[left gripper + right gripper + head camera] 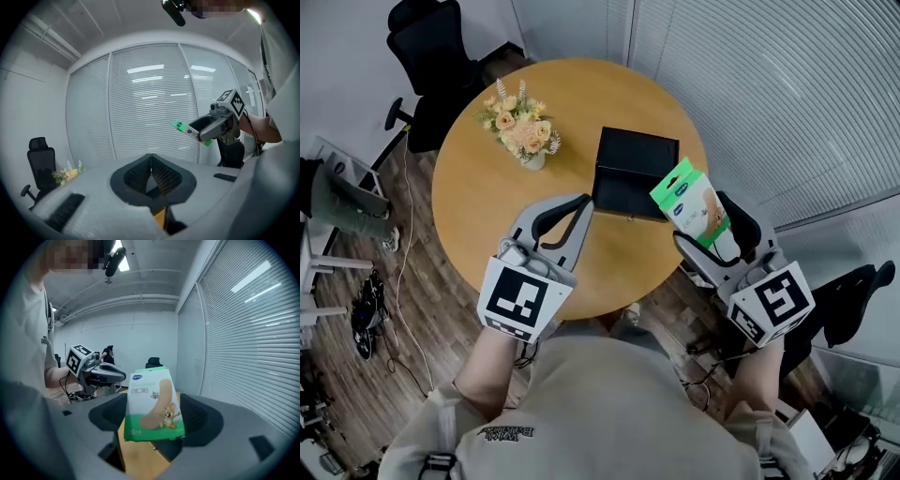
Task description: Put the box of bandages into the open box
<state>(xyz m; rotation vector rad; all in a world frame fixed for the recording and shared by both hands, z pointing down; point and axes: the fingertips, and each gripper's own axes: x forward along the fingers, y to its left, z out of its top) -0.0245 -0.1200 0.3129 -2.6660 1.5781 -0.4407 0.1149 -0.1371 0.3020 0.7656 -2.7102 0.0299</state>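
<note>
On the round wooden table, the black rectangular open box sits toward the far right side. The left grey two-jaw gripper hovers just left of that box's near corner, jaws pressed together on nothing. The right grey gripper clamps the green-and-white cardboard box of bandages by its lower end, raised just right of the black box; its long axis leans toward the opening (so the carry looks short, leftward and down).
</note>
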